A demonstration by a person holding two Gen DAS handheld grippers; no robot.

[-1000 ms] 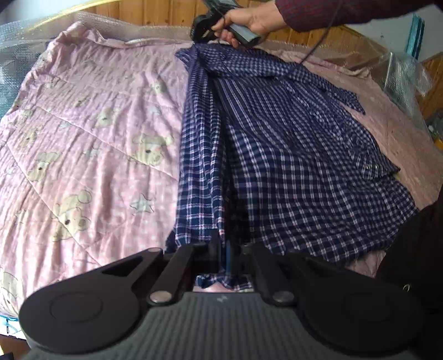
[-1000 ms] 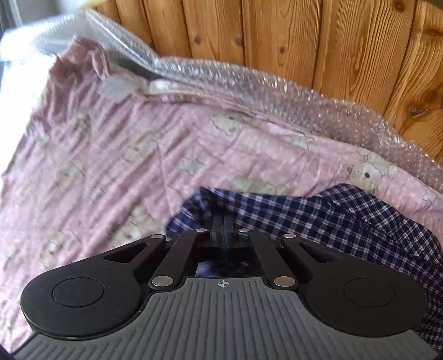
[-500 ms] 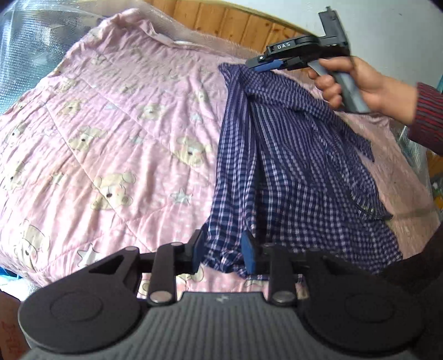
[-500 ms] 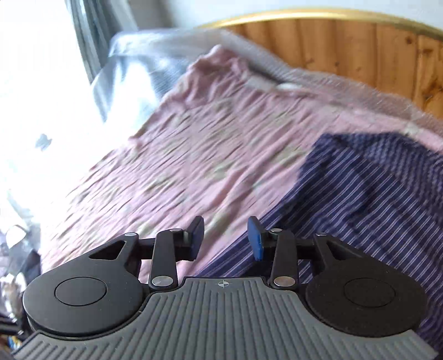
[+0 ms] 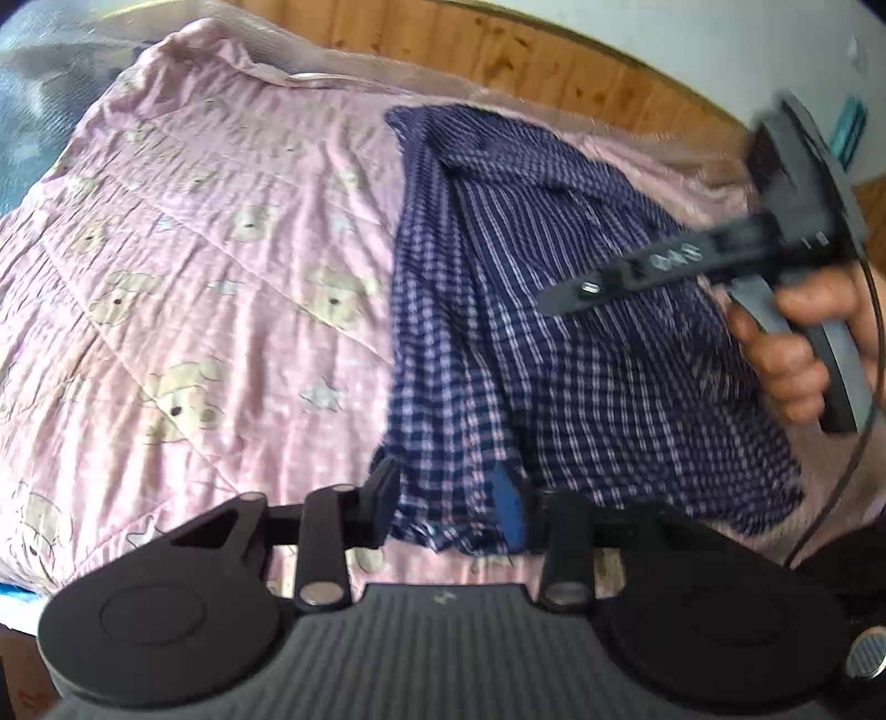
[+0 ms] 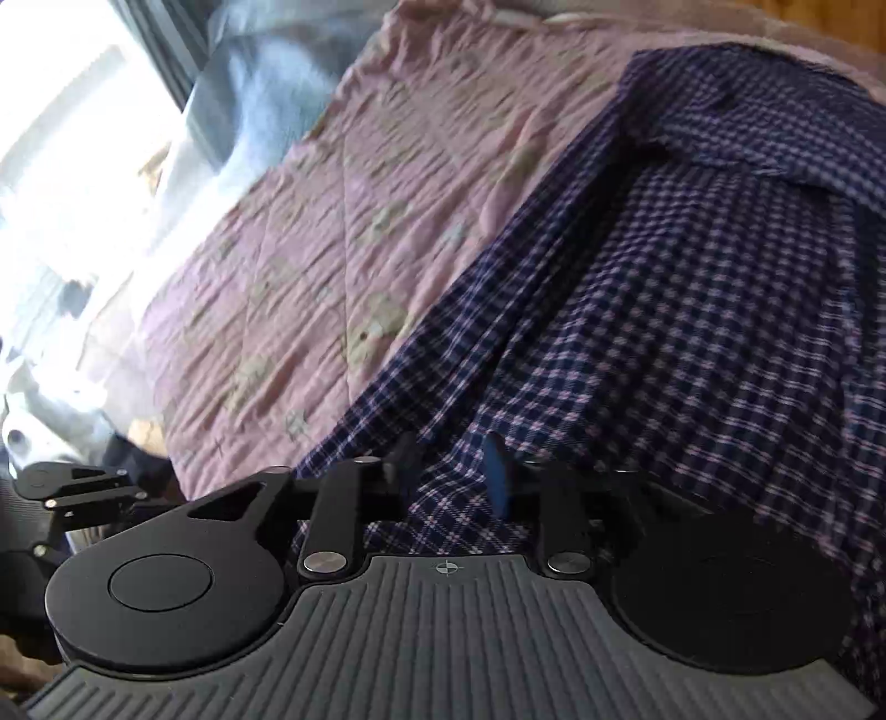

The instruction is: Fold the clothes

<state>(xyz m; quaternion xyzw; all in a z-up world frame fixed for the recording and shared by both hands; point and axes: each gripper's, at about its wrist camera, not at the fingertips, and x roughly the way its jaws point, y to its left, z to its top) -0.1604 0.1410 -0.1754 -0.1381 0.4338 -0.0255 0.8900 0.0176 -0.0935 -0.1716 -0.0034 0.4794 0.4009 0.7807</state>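
A navy plaid shirt (image 5: 581,343) lies lengthwise on the pink bear-print quilt (image 5: 183,266), its left side folded inward into a long strip. My left gripper (image 5: 446,507) is open at the near hem, and loose fabric lies between its spread fingers. A hand (image 5: 797,343) holds my right gripper (image 5: 559,299) above the shirt's right side, blurred by motion. In the right wrist view the right gripper (image 6: 451,471) is open, low over the shirt (image 6: 692,310), with nothing gripped. The left gripper (image 6: 72,487) shows at the left edge.
A wooden headboard (image 5: 526,50) runs along the far side, with bubble wrap (image 5: 33,94) at the bed's far left corner. Bright window light and a curtain (image 6: 166,50) fill the left of the right wrist view. Bare quilt (image 6: 343,221) stretches left of the shirt.
Both grippers were shut on the shirt a second ago and have since opened and let it go. The right gripper has come back from the collar end to over the shirt's right side.
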